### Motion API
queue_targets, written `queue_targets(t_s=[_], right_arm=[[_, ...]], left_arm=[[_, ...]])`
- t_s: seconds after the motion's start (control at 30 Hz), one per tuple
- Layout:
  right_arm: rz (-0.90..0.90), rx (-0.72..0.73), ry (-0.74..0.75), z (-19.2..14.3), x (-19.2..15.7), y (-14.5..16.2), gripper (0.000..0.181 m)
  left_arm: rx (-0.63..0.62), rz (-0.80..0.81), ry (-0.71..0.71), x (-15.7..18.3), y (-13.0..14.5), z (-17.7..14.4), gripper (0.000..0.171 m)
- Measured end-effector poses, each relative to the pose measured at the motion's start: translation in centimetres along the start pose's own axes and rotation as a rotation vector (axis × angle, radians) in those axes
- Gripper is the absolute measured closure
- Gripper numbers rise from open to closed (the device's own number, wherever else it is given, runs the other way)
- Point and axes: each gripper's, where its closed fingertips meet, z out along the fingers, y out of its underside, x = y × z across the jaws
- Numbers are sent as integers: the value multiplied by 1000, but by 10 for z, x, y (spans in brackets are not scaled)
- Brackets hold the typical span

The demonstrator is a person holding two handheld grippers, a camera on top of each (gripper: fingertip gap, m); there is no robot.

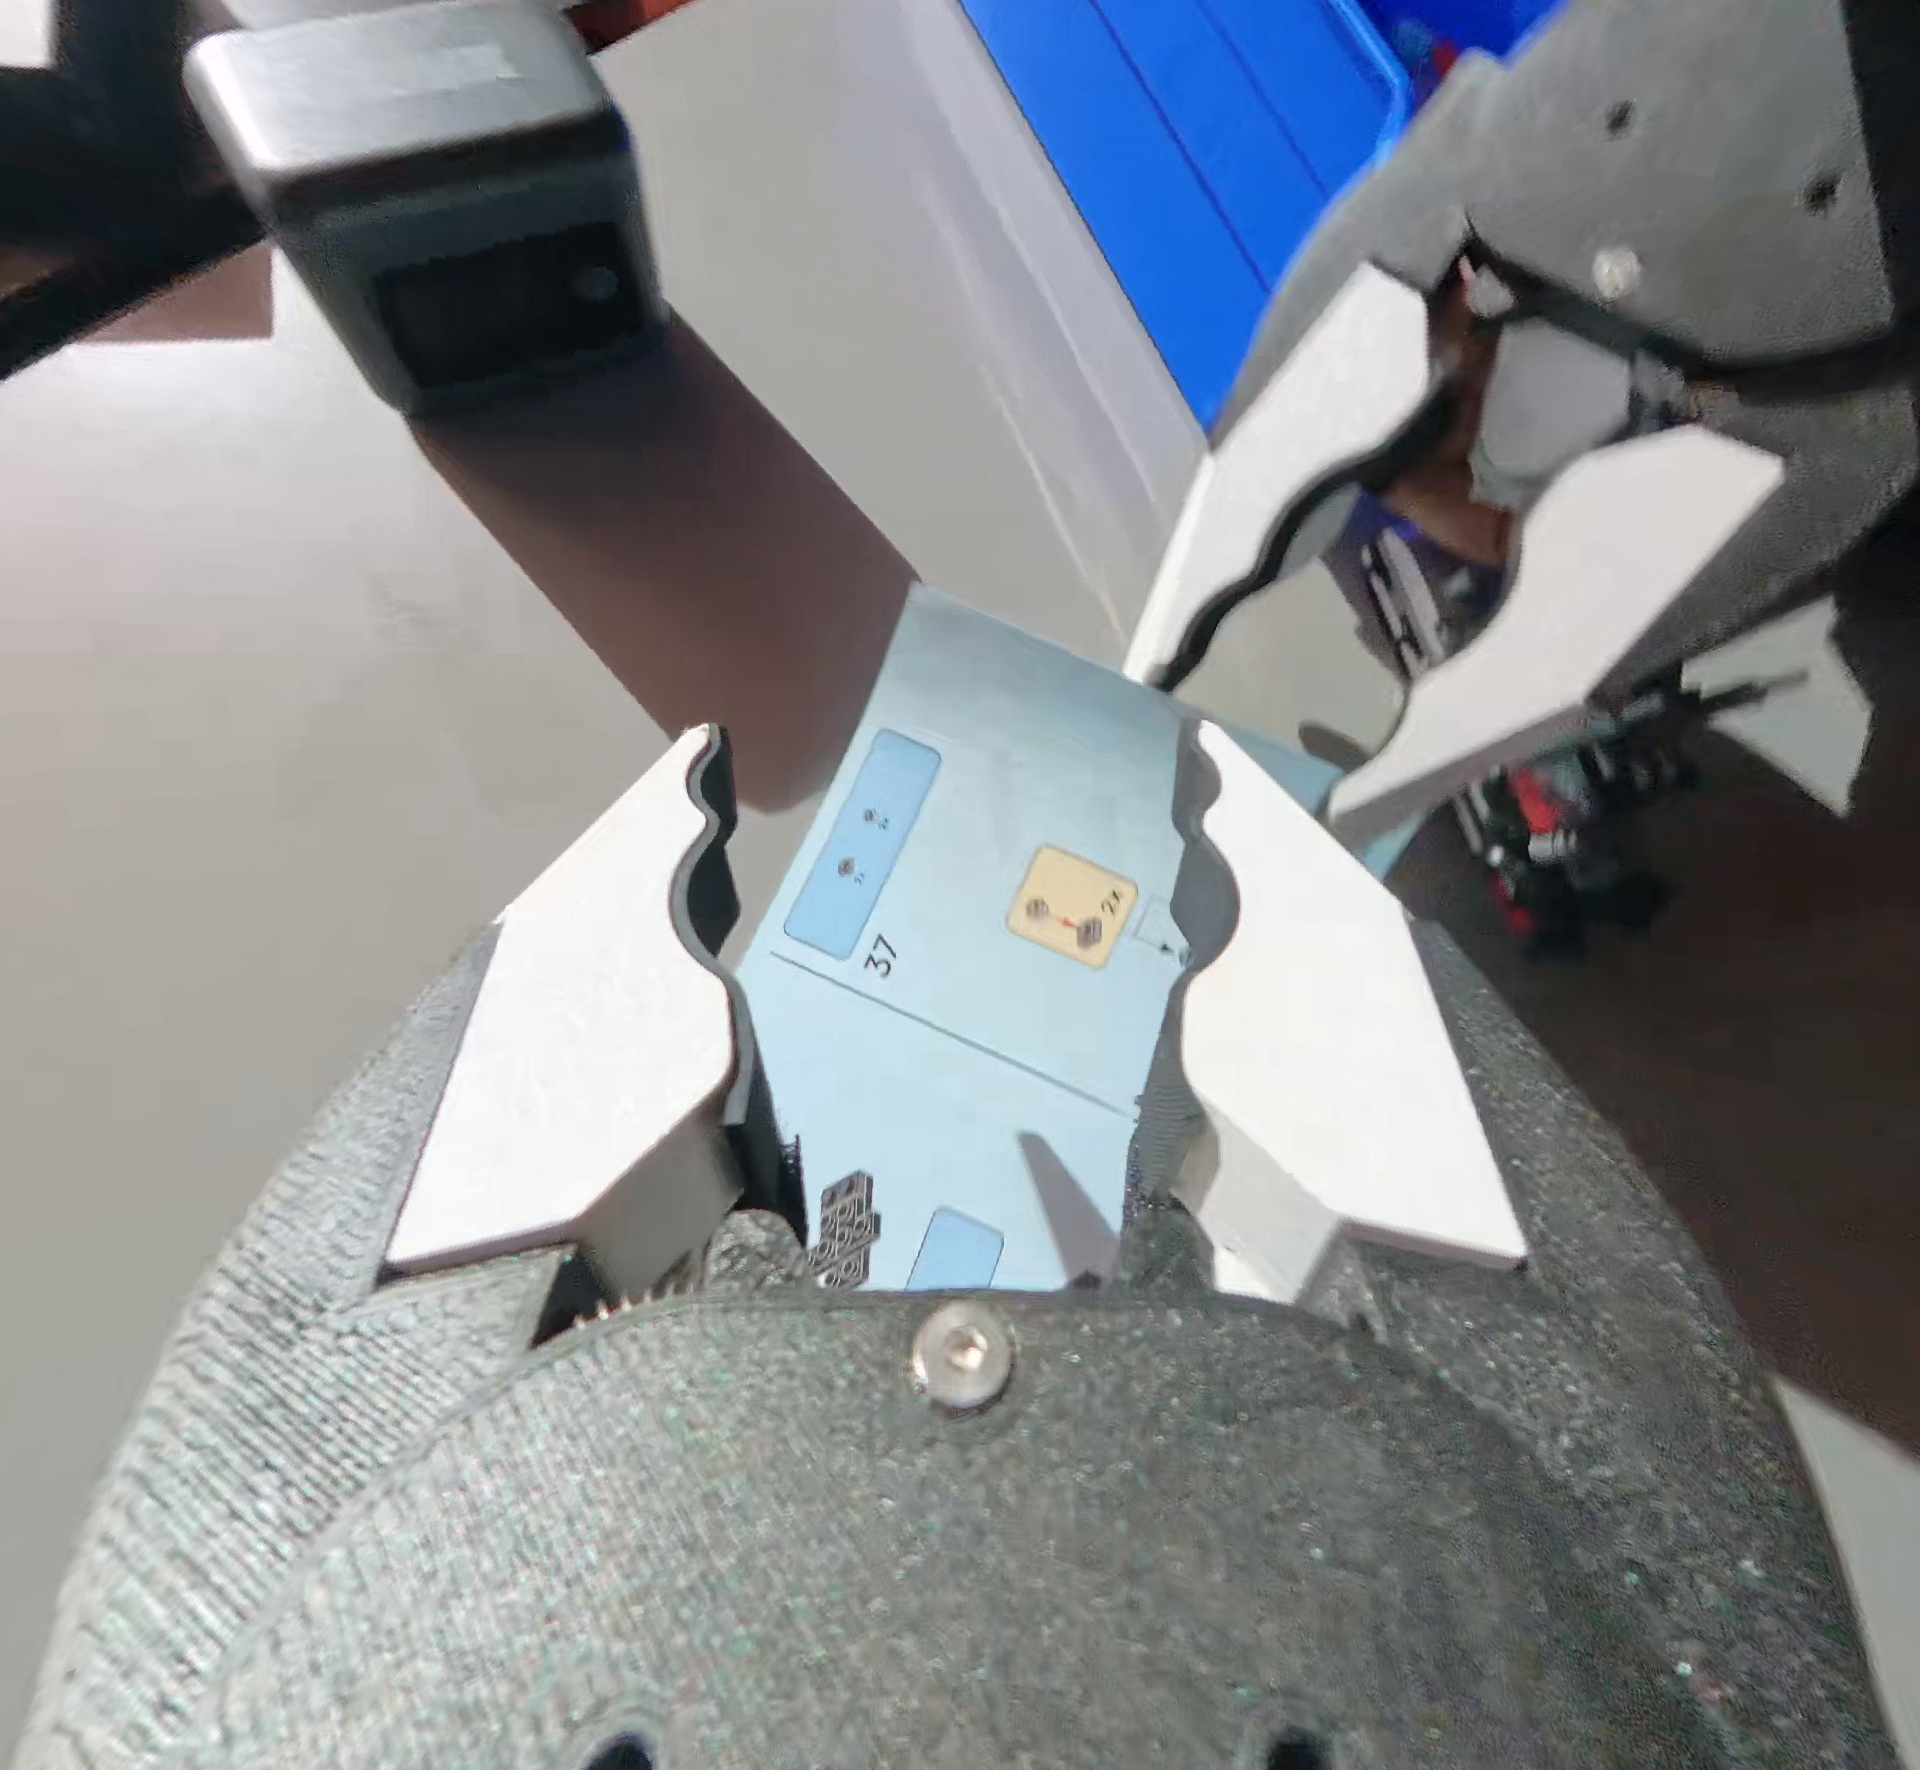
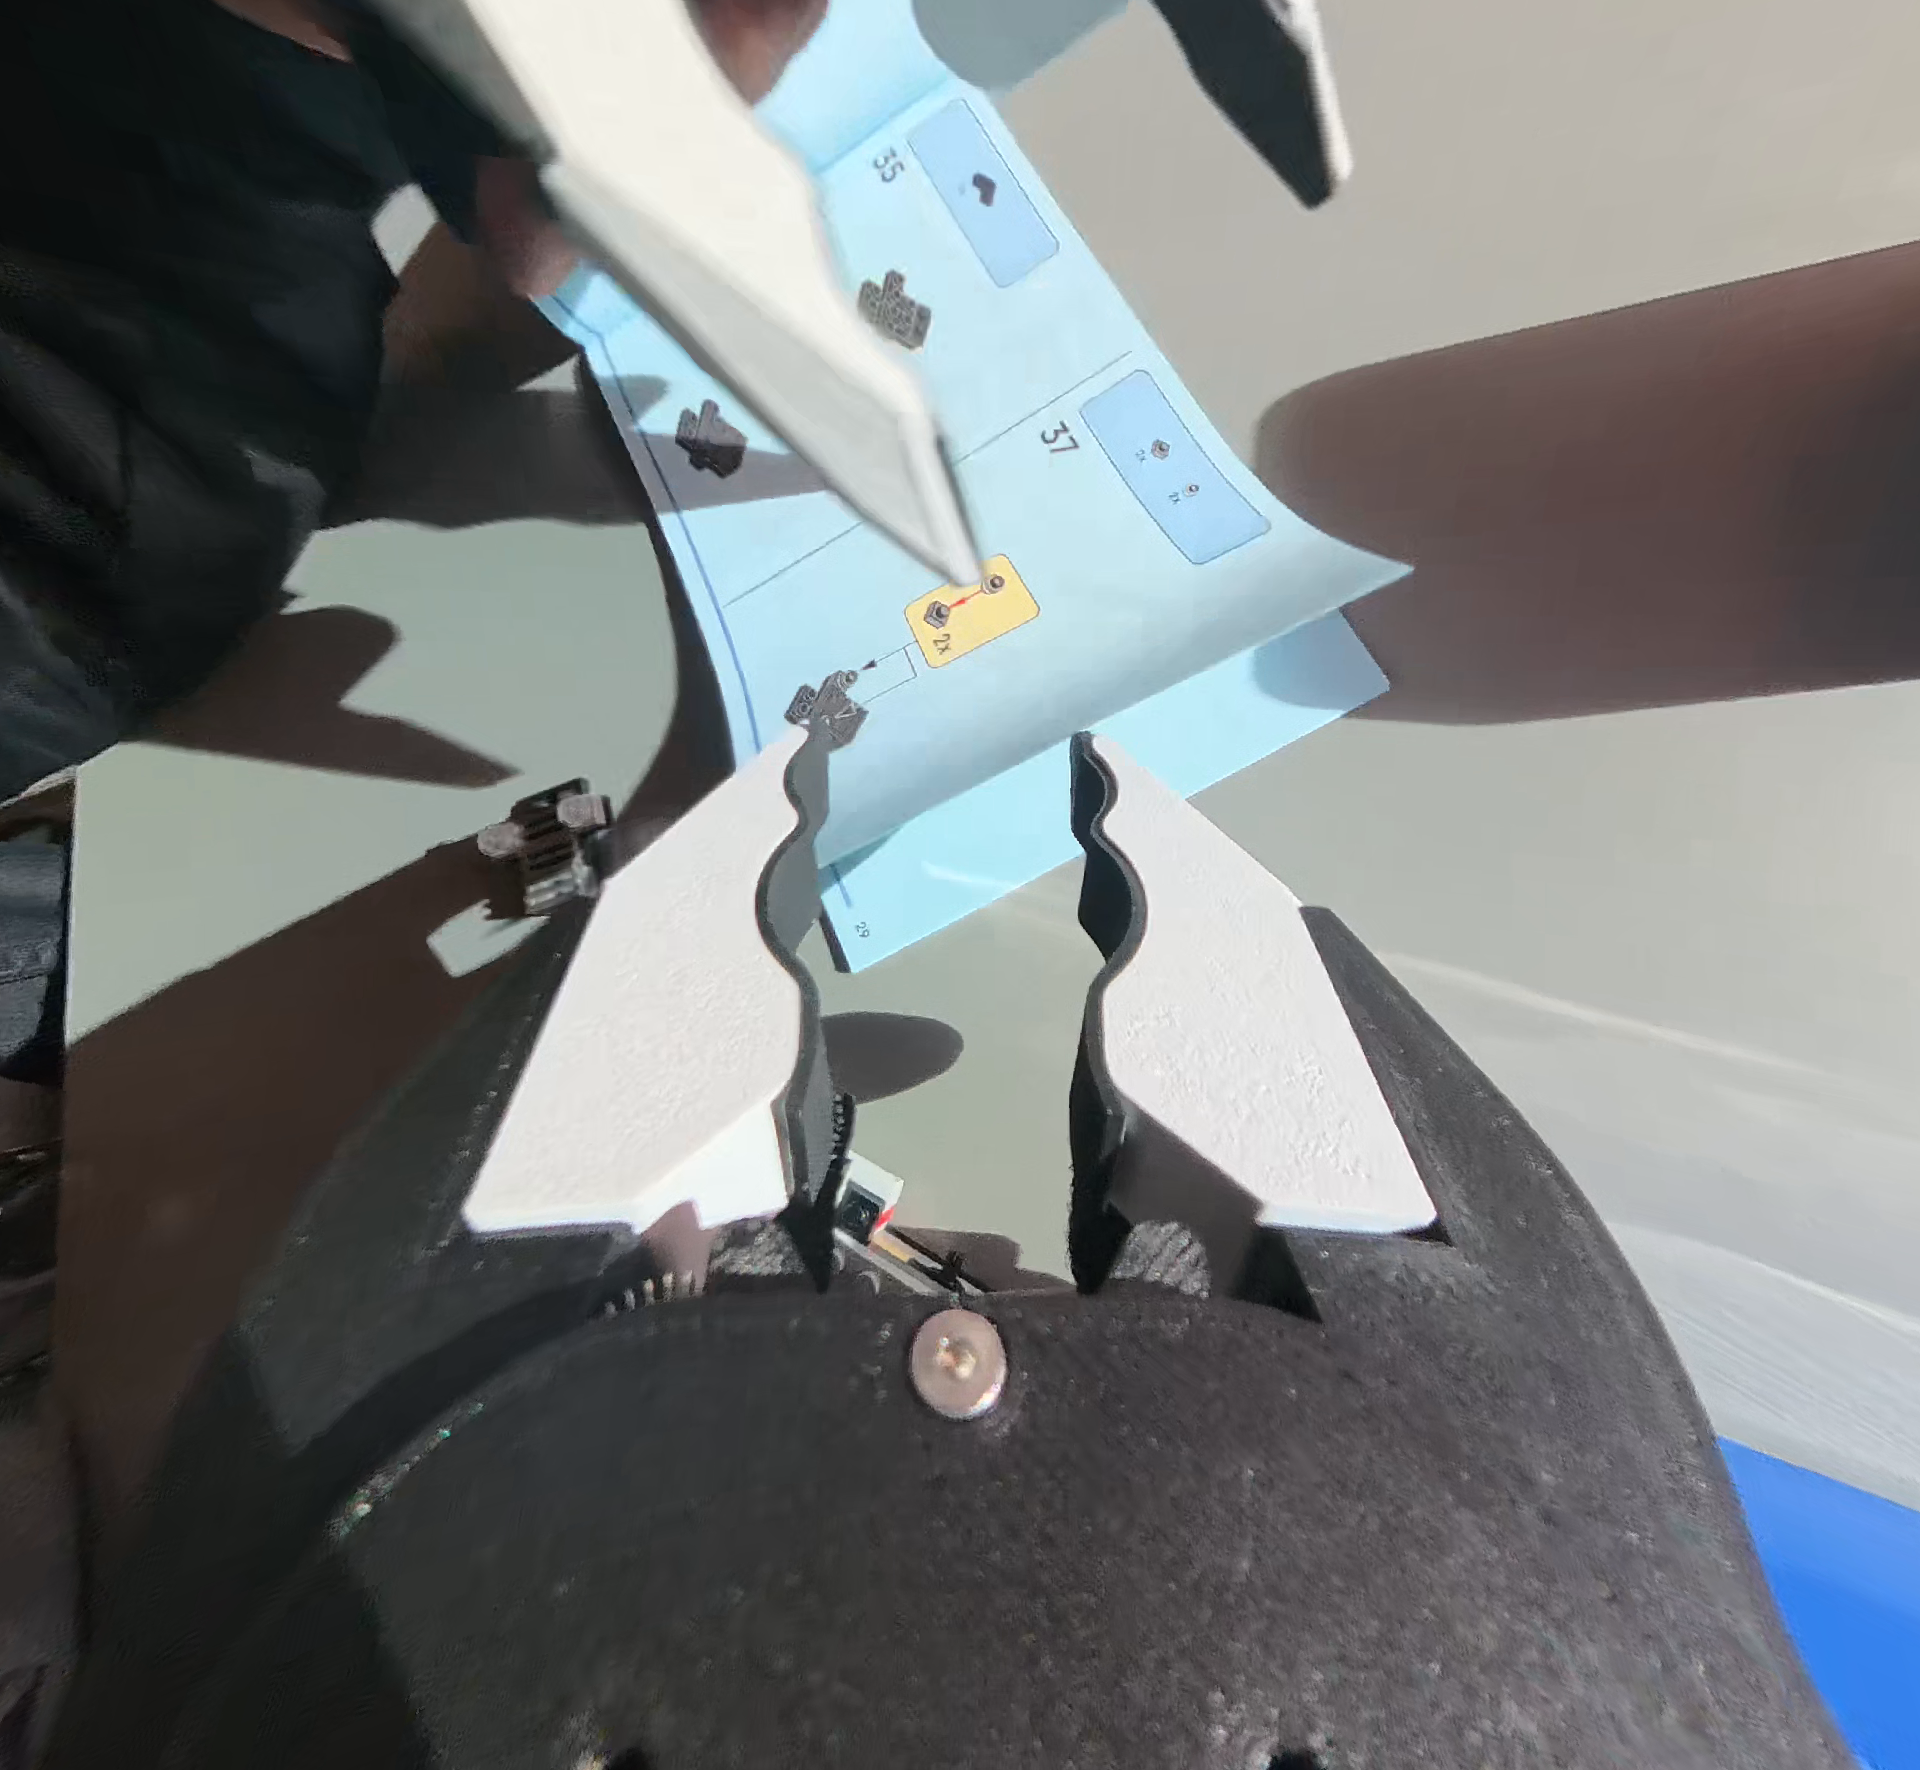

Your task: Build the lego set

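Observation:
The light-blue instruction booklet [image 1: 966, 889] lies open on the pale table, its top page curling up. My left gripper [image 1: 956, 744] is open and empty, fingers astride the page. In the right wrist view it [image 2: 1143, 380] comes in from the top, one fingertip [image 2: 961, 557] touching the page [image 2: 1091, 681] by a yellow box. My right gripper [image 2: 945, 754] is open and empty just short of the booklet's near edge; in the left wrist view it [image 1: 1257, 733] hangs at the upper right. A partly built black, red and white lego model [image 1: 1538, 847] stands under it. A small black lego piece [image 2: 545, 847] lies left of the booklet.
A blue bin [image 1: 1195, 110] stands at the back of the table; its corner shows in the right wrist view [image 2: 1829, 1595]. A grey and black box-shaped device [image 1: 447, 193] sits at the far left. A person's dark sleeve [image 2: 156, 370] is at the left. A bit of white lego [image 2: 868, 1211] shows under my right gripper. About 9 centimetres separates my right fingertips from the bit of white lego [image 2: 868, 1211].

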Motion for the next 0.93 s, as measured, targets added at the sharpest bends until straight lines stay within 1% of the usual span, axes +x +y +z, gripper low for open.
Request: queue_targets(t_s=[0.07,0.13,0.23,0.27,0.33,0.43,0.47,0.57,0.67,0.93], right_arm=[[1,-2,5,0,1,0,136],[7,4,5,-2,2,0,138],[16,12,8,-3,4,-2,138],[18,13,10,-3,5,-2,138],[18,11,12,-3,5,-1,138],[16,5,18,-2,6,0,138],[17,4,20,-2,6,0,138],[16,5,19,-2,6,0,138],[17,7,17,-2,6,0,138],[11,-3,25,-1,7,1,138]], left_arm=[[-62,105,7,10,12,-4,78],[-106,140,45,21,20,-6,72],[-135,170,122,38,28,-4,58],[-148,186,120,40,29,-1,54],[-196,221,83,38,35,7,38],[-285,263,13,32,47,21,22],[-298,271,-2,30,48,25,19],[-300,277,-28,27,47,33,18],[-296,273,-45,23,46,34,19],[-278,234,-13,22,48,30,26]])
